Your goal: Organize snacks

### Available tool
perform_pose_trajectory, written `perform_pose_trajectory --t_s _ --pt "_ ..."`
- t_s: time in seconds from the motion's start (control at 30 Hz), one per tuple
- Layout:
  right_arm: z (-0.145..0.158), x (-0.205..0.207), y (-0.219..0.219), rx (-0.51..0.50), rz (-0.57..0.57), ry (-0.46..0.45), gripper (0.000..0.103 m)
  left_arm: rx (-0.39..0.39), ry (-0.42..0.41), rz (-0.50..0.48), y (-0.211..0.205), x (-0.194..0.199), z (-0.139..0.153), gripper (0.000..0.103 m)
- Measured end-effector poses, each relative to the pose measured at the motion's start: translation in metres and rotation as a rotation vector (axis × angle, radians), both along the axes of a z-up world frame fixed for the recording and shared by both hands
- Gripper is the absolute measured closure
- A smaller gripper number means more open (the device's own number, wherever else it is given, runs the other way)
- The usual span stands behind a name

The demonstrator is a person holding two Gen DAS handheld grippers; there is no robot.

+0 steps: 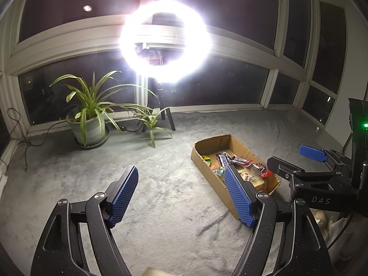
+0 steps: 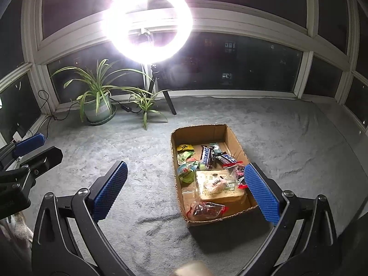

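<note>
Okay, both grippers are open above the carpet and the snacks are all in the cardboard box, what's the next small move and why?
Probably ease the right gripper forward and down toward the Snickers bar in the cardboard box. Its jaws stand open and empty, with the box lying partly between them, so it is better lined up than the left gripper, which sits off to the box's left. The bar lies on top, unobstructed.
</note>
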State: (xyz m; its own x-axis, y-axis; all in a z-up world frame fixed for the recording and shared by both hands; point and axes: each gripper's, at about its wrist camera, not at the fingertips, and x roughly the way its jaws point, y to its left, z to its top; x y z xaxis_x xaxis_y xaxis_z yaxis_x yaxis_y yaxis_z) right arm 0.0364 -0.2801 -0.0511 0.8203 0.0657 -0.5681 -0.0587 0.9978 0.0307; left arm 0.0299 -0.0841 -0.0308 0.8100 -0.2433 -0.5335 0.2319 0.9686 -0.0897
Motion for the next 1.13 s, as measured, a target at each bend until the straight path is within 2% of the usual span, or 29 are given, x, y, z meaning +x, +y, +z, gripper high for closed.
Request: perform_pose_trajectory --t_s 0.53,0.77,0.97,1.13 --pt "-0.0038 -0.0048 -0.0022 0.000 -0.008 0.010 0.000 -0.010 0.023 0.002 -0.0015 0.0024 -0.0024 0.025" --pt "-0.0045 -0.0054 -0.0010 0.000 -0.005 0.013 0.000 0.000 -0.008 0.008 -0.0004 -0.0024 -0.0013 0.025" --pt "-0.0065 -0.0068 0.0016 -0.002 0.004 0.019 0.000 -0.010 0.033 0.014 0.0016 0.0008 -0.0047 0.025" --pt "-0.0056 -0.0038 0.0044 0.000 0.011 0.026 0.000 0.014 -0.003 0.004 -0.0027 -0.0036 -0.0014 0.026"
